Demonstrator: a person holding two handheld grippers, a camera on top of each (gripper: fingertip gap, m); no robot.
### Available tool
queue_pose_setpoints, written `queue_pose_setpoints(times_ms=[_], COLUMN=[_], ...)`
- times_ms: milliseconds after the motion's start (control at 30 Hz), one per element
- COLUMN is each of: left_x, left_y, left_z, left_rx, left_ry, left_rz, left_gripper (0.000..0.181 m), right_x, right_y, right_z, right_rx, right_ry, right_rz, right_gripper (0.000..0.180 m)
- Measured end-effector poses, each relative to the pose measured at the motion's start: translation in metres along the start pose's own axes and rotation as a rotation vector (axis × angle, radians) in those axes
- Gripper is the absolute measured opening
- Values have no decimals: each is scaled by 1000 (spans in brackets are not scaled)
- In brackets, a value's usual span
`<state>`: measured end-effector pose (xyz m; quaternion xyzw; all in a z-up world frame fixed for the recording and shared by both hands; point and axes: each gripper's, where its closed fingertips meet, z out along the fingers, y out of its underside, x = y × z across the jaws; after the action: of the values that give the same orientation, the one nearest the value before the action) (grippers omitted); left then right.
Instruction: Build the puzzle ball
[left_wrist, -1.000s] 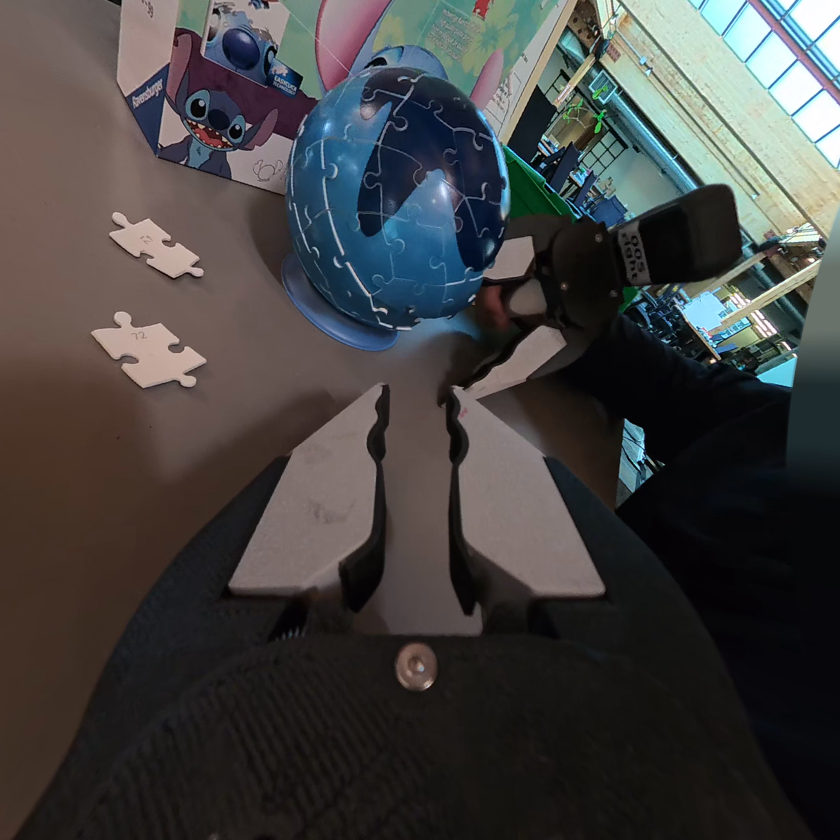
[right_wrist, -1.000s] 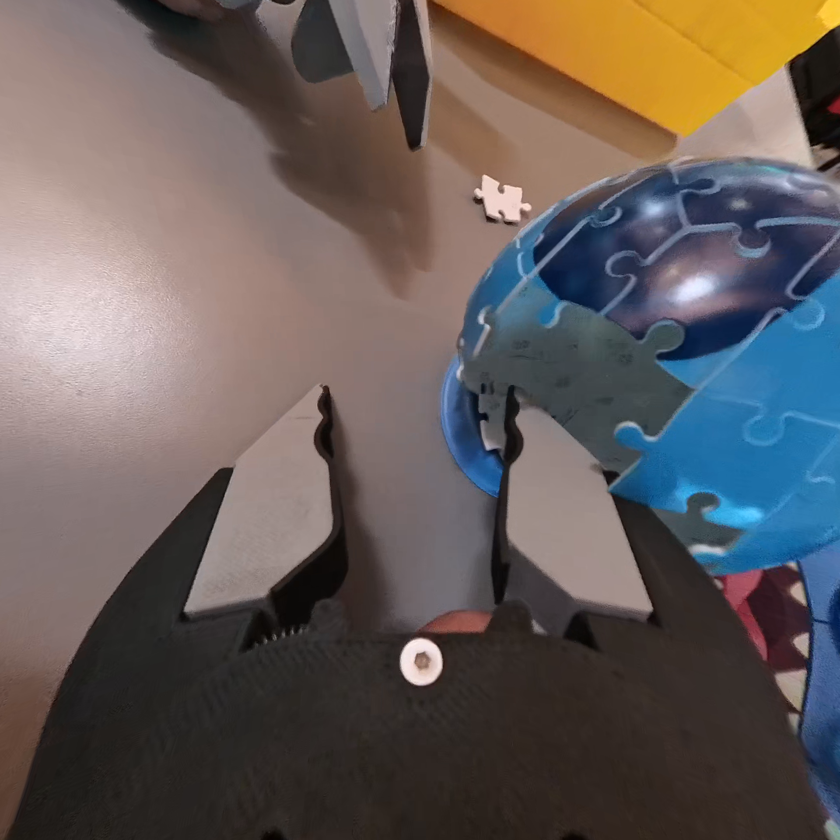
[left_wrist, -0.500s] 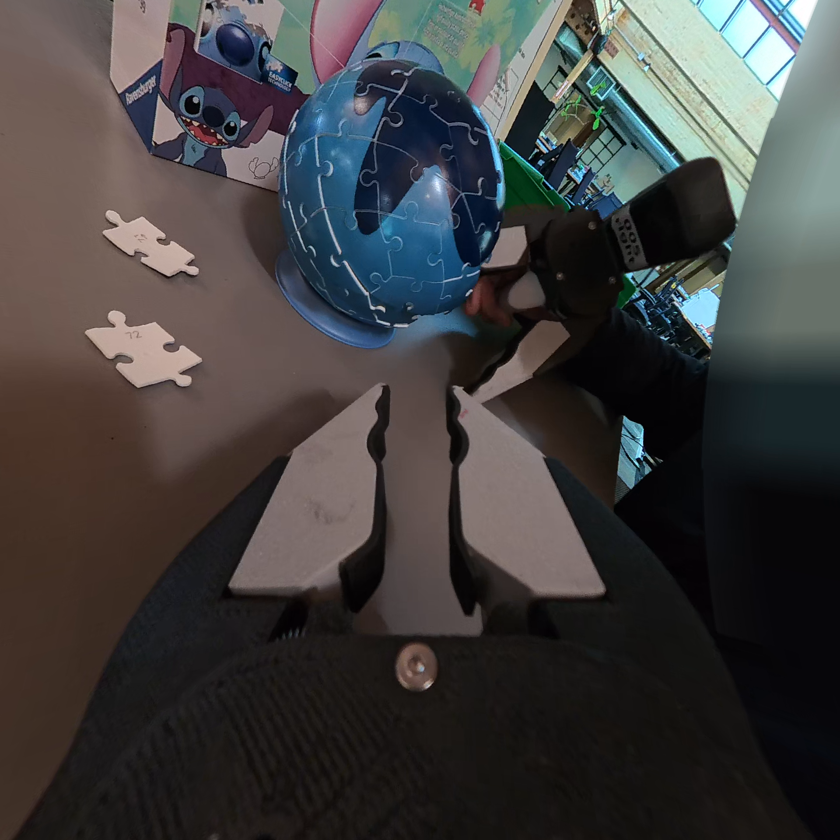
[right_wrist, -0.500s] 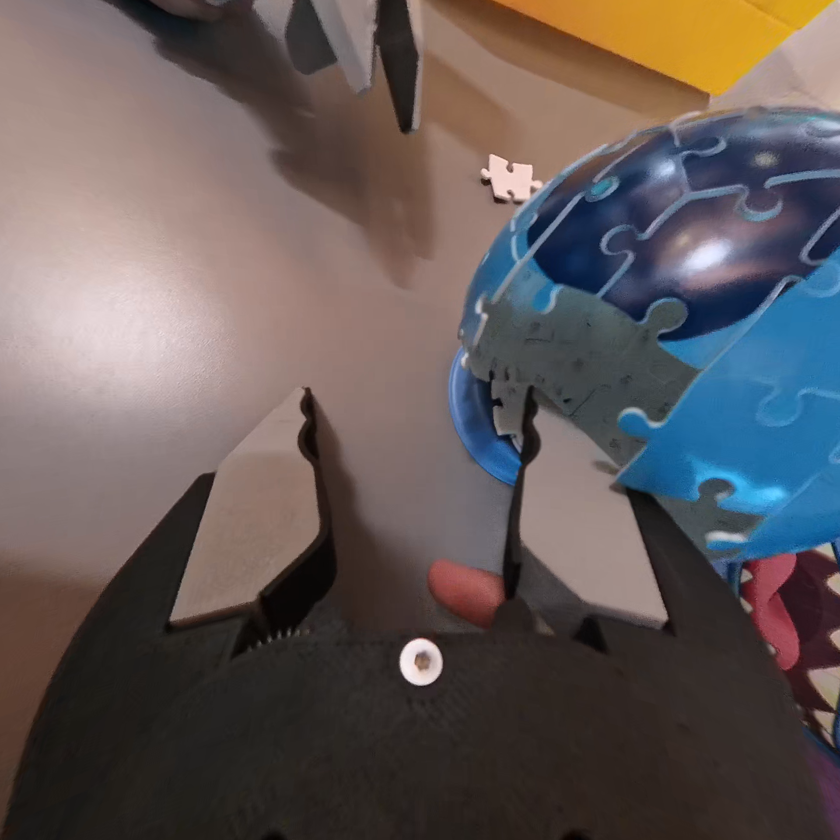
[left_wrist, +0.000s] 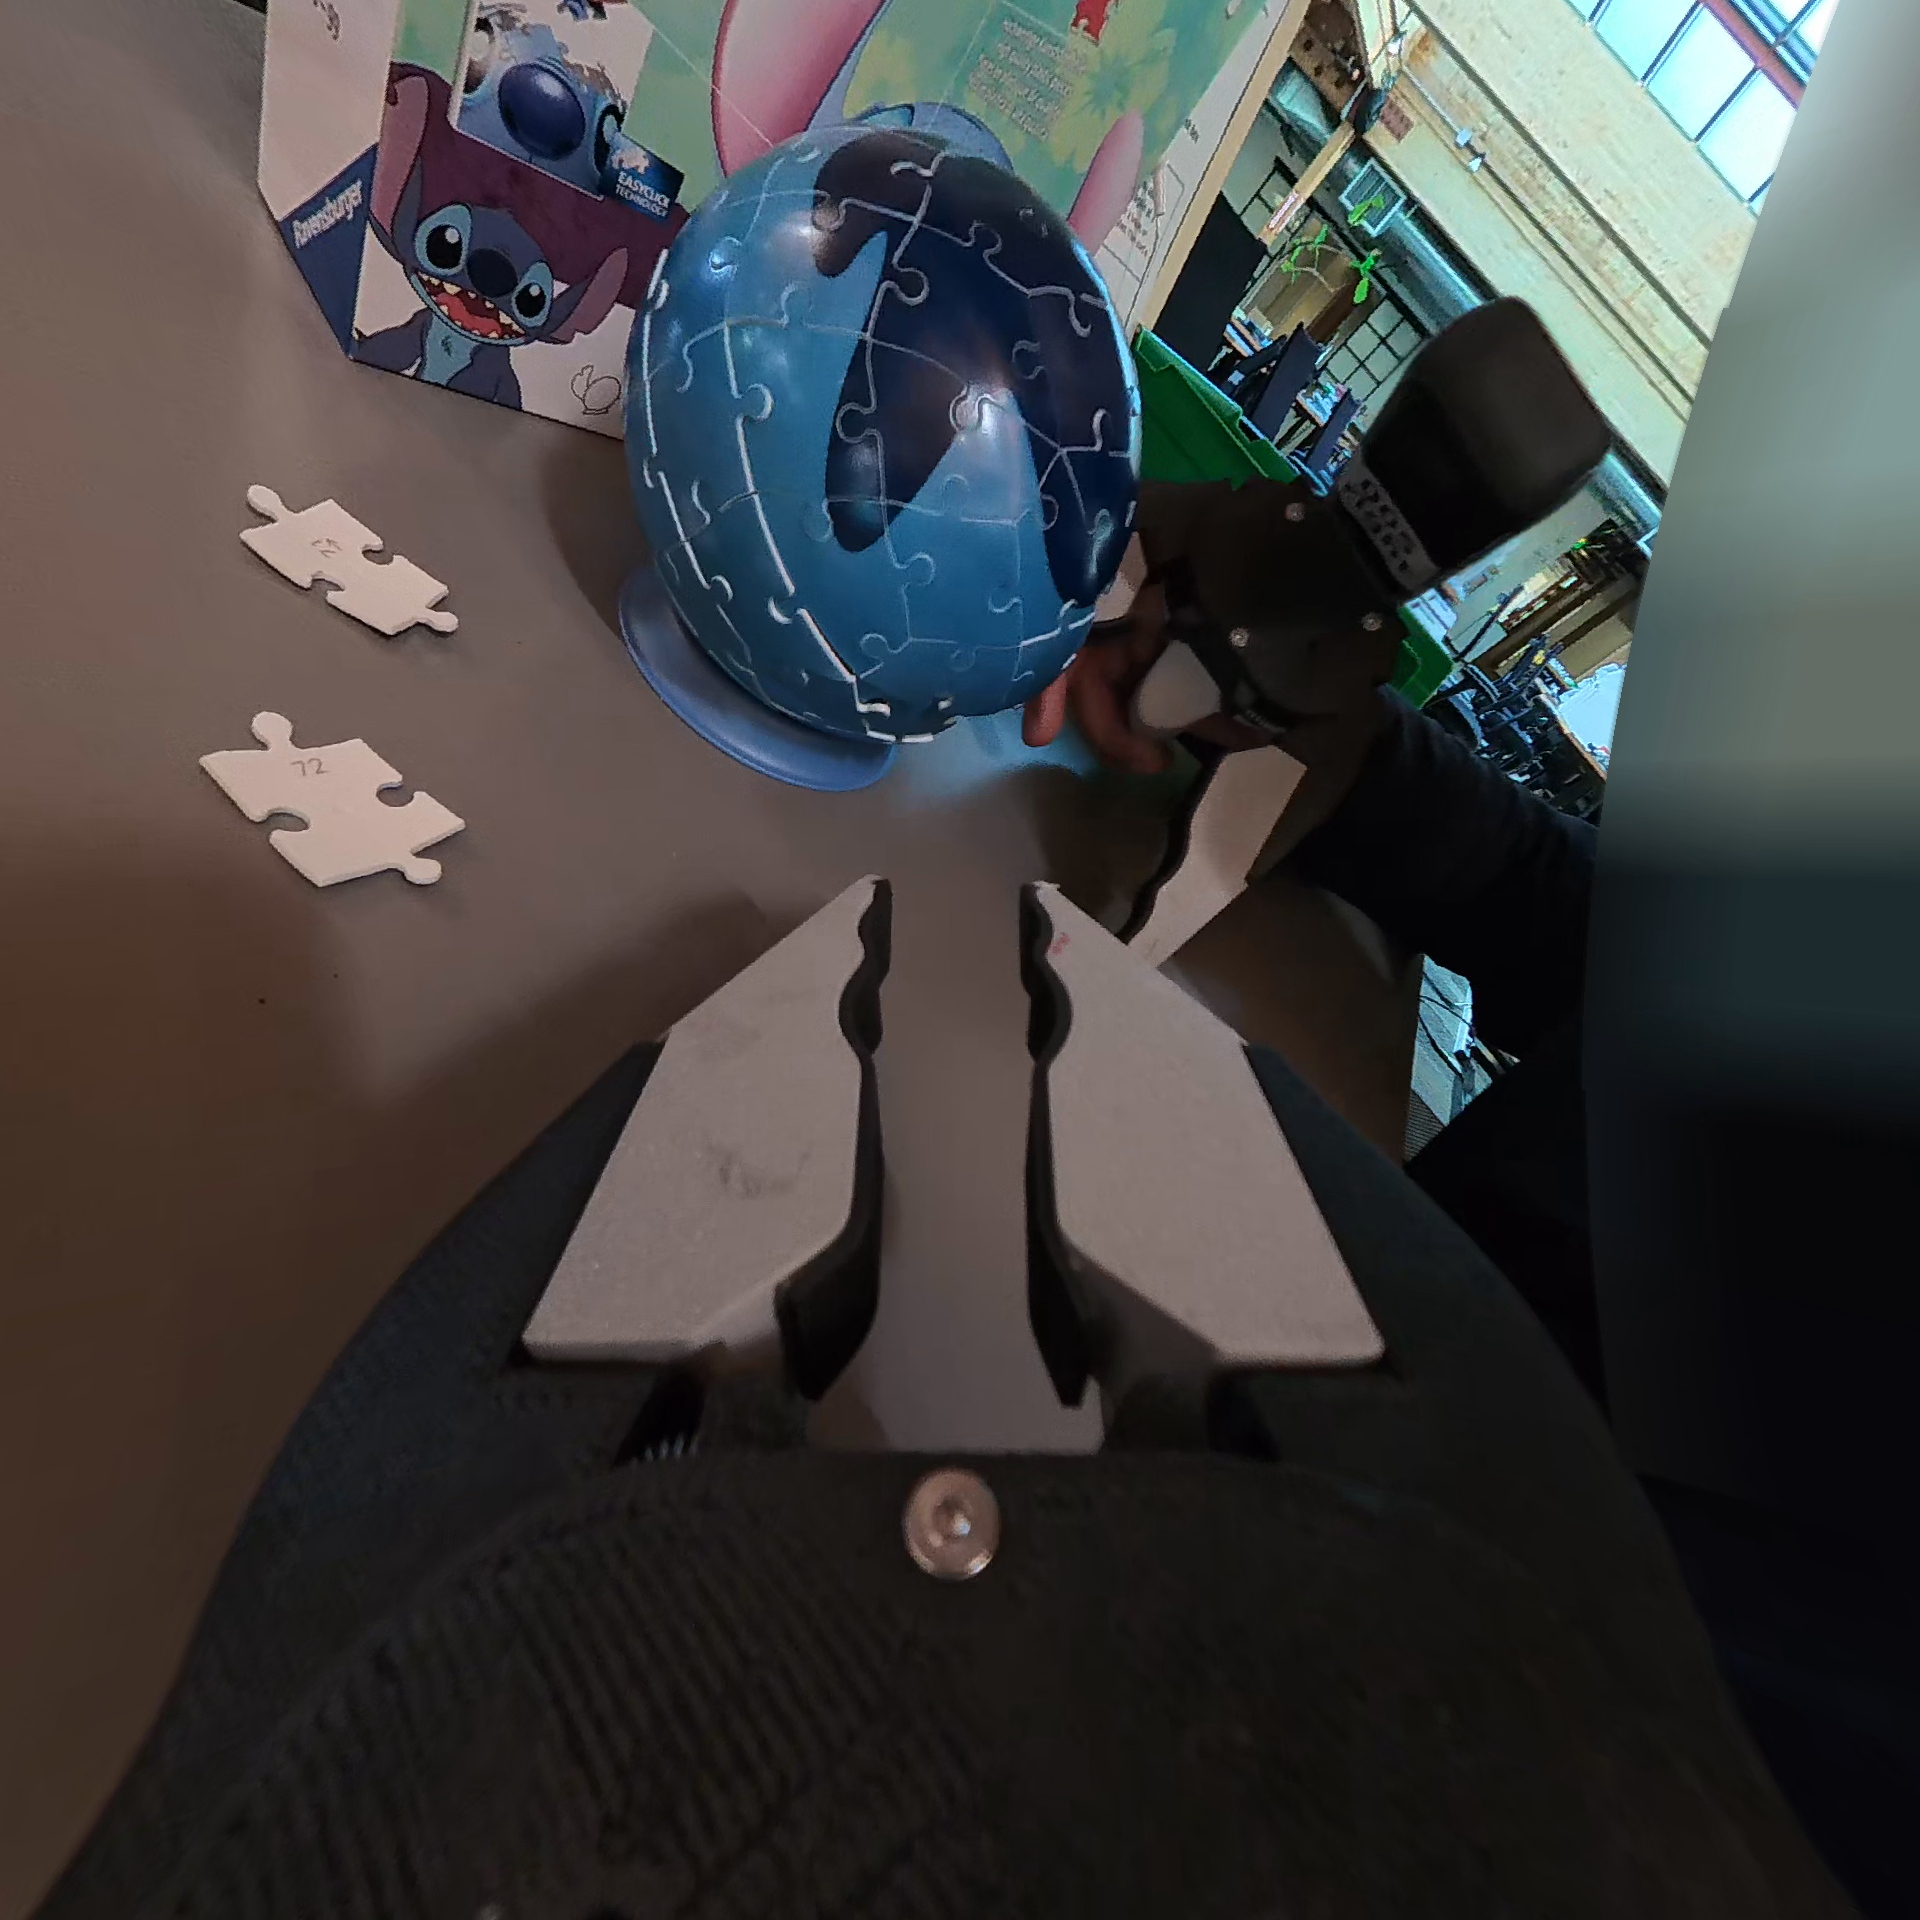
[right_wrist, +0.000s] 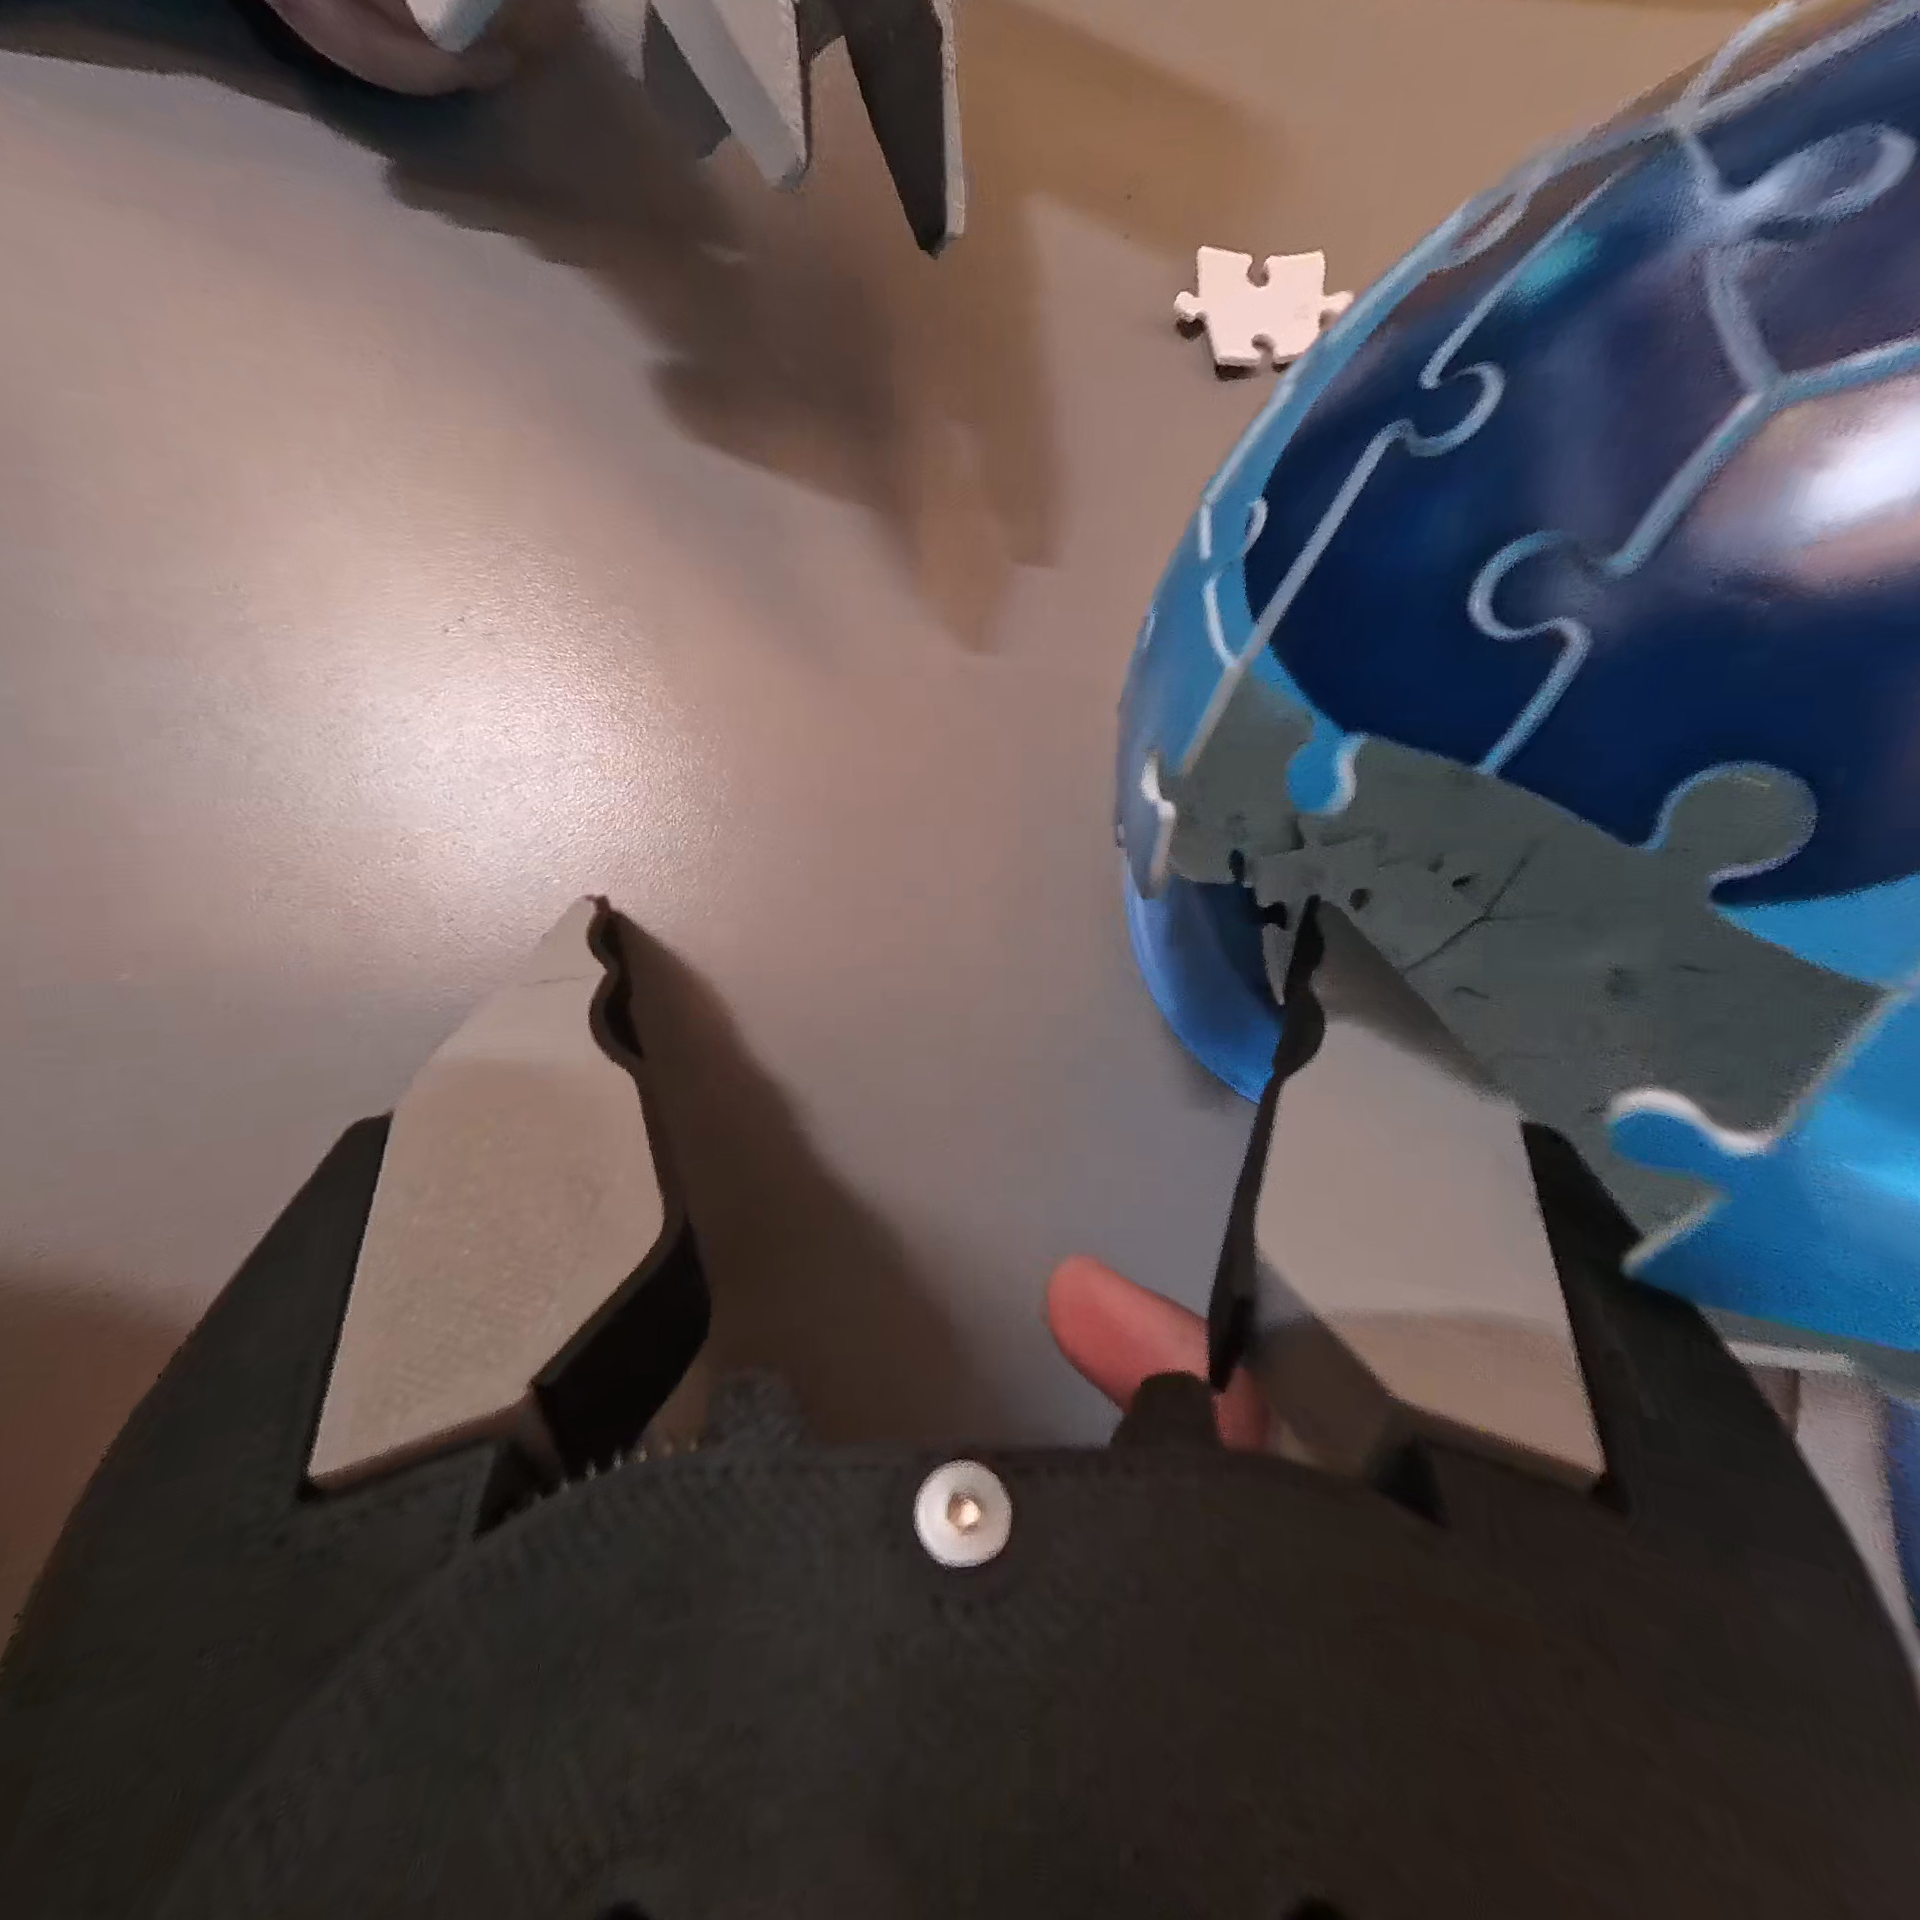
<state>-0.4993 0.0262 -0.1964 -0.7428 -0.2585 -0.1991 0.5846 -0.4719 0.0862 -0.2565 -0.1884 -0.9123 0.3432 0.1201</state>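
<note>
Two loose white pieces (left_wrist: 332, 795) lie face down toward the left edge of the bench (left_wrist: 156, 1143) in the left wrist view, well apart from the puzzle ball (left_wrist: 883, 468), which sits tilted on its blue ring stand (left_wrist: 727, 717) just in front of the printed box (left_wrist: 468, 208). The left claw (left_wrist: 954, 894) hovers empty over bare bench, its jaws a narrow gap apart. Beyond the ball the right claw (left_wrist: 1195, 831) comes in low from the right, a fingertip (left_wrist: 1049, 717) touching the ball's lower side.

In the right wrist view the right claw (right_wrist: 951, 914) stands wide open, holding nothing; its right finger (right_wrist: 1299, 966) reaches into the ball's gap (right_wrist: 1558, 935), where grey inner faces show. One white piece (right_wrist: 1257, 307) lies beyond, near the far edge.

The step seems to be turning or steadying the ball so the gap faces up. Done well, this means pushing gently on the rim, since pieces could pop loose, with the left claw bracing the opposite side. A sphere has no long axis; its opening points low, toward the right claw.
</note>
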Motion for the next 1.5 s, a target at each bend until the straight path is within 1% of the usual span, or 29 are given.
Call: queue_pose_setpoints(times_ms=[200,333,467,533,667,767,833,867,967,1067,1133,1200,1233,1267,1300,1367,1400,1500], left_x=[0,0,0,0,0,0,1,1,1,2,3,8,4,-2,-8,-12,-11,-13], left_y=[0,0,0,0,0,0,1,1,1,0,-7,-17,-23,-27,-32,-43,-47,-48], left_z=[0,1,0,0,0,1,-1,0,0,2,8,13,16,18,20,26,29,38], left_rx=[-2,-3,-1,2,-2,0,-1,-1,-1,-14,-20,-17,-20,-27,-27,-10,-7,-44], left_ry=[1,1,1,2,2,5,7,7,8,25,28,51,33,7,-9,12,34,42], left_rz=[-2,-3,-3,-4,-3,-5,-4,-3,-4,1,13,2,-12,-27,-50,-118,-144,-156], left_gripper=[22,22,22,22,22,22,22,22,22,24,30,44,53,60,65,72,75,88], right_x=[1,-5,-12,-16,-11,-9,-6,-4,-7,-5,7,27,35,42,53,72,73,79], right_y=[1,2,4,6,6,10,15,17,17,8,-4,-11,-13,-15,-14,-5,-6,-10], right_z=[0,-6,-11,-13,-14,-17,-21,-24,-39,-70,-100,-125,-134,-140,-142,-132,-127,-113], right_rx=[2,-7,-20,-29,-13,-40,-61,-61,15,170,327,451,501,546,568,530,517,483], right_ry=[-3,0,-2,-11,18,16,33,46,56,102,112,77,34,-6,-4,32,18,38], right_rz=[3,-42,-66,-78,-63,-41,-28,-23,3,7,101,284,371,443,510,601,616,630], right_gripper=[125,113,112,106,102,94,85,85,86,85,80,85,88,95,98,103,106,105])
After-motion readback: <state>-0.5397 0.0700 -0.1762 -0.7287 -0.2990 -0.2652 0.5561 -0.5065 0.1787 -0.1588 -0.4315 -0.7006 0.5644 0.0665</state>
